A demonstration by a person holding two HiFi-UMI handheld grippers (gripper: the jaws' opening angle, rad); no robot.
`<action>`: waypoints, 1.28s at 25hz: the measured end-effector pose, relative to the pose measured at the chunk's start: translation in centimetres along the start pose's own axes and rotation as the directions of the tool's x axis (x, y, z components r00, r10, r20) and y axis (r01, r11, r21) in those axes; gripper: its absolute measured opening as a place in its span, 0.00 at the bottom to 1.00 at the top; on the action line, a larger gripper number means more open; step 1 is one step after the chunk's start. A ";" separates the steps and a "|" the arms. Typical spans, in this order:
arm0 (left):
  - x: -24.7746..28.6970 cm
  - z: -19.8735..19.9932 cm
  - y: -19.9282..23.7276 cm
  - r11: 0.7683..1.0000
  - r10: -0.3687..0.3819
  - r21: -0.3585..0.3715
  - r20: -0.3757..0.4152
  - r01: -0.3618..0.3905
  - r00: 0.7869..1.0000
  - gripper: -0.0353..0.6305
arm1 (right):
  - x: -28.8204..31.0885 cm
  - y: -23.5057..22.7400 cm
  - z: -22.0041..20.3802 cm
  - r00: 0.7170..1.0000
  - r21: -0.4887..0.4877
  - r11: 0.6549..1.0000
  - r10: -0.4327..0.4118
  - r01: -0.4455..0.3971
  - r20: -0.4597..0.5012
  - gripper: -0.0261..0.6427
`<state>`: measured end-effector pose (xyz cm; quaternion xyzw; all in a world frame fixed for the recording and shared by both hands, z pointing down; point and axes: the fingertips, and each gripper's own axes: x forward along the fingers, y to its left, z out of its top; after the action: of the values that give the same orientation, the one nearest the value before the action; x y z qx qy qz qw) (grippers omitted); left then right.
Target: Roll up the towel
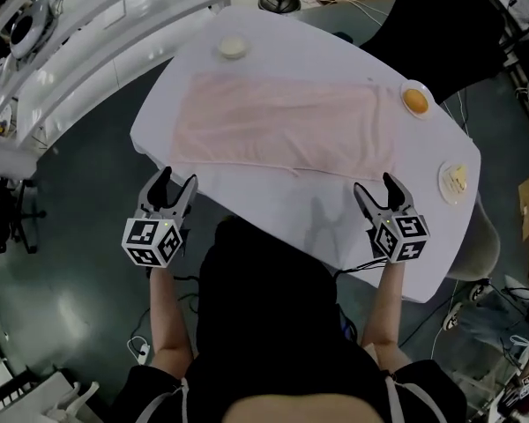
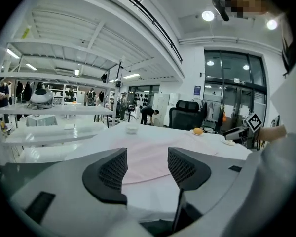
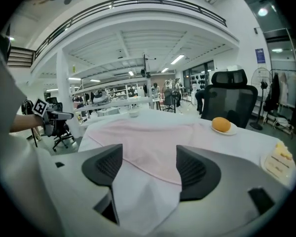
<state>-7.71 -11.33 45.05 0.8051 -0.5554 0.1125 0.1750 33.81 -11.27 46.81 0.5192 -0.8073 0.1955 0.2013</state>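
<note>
Closest to the camera is the person's dark top point(image 1: 273, 324), with both forearms reaching out toward the white table point(image 1: 273, 199). The left gripper point(image 1: 178, 180) hangs right at the near-left edge of the table with its jaws spread apart, and in its own view point(image 2: 147, 169) all you see through the gap is tabletop and pink cloth further off. Same deal with the right gripper point(image 1: 376, 185): it's over the near edge on the right side, jaws wide apart and clamped on nothing, and its view point(image 3: 149, 169) looks out over bare white table. Neither one is touching the towel point(image 1: 282, 122), which is a pale pink one lying spread out flat across the middle of the table, its near hem a little wavy, just beyond both grippers. Further on there's a plate with something pale on it point(image 1: 456, 181) off to the right, an orange round thing on a small plate point(image 1: 414, 100) past the towel's right end, and a little bowl point(image 1: 233, 48) at the far edge. A black office chair point(image 1: 441, 25) sits behind the table.
</note>
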 end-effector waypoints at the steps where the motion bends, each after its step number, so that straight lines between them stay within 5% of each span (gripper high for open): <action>1: 0.0 -0.1 0.0 1.000 0.000 0.019 -0.017 0.000 1.000 0.45 | -0.4 -0.9 -0.3 1.000 -0.017 1.000 0.007 -0.008 -0.014 0.56; 8: 1.7 -1.4 2.1 0.981 -0.033 0.182 -0.175 0.065 0.984 0.45 | -0.7 -5.4 -3.0 0.981 -0.185 0.980 0.037 -0.073 -0.192 0.58; 12: 3.7 -3.1 3.3 0.946 -0.088 0.275 -0.293 0.172 0.952 0.45 | -0.4 -7.7 -5.9 0.923 -0.399 0.903 -0.005 -0.162 -0.386 0.58; 16: 5.5 -6.6 4.2 0.867 -0.124 0.379 -0.464 0.323 0.877 0.45 | 0.7 -8.6 -8.1 0.869 -0.491 0.834 -0.028 -0.252 -0.494 0.58; 21: 7.3 -10.0 6.5 0.764 -0.067 0.468 -0.627 0.444 0.777 0.45 | 3.1 -8.1 -9.2 0.841 -0.497 0.815 -0.022 -0.298 -0.540 0.54; 26: 8.5 -11.3 7.8 0.718 -0.060 0.456 -0.712 0.526 0.699 0.45 | 5.0 -8.2 -10.2 0.800 -0.493 0.794 -0.014 -0.356 -0.600 0.51; 32: 9.6 -12.0 8.0 0.692 -0.049 0.438 -0.764 0.574 0.643 0.40 | 5.3 -8.8 -11.0 0.764 -0.470 0.789 -0.002 -0.395 -0.645 0.50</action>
<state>-11.59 -17.21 60.91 0.7956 -0.2103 0.5592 0.0999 41.17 -12.89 59.78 0.2466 -0.7686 0.1183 0.5784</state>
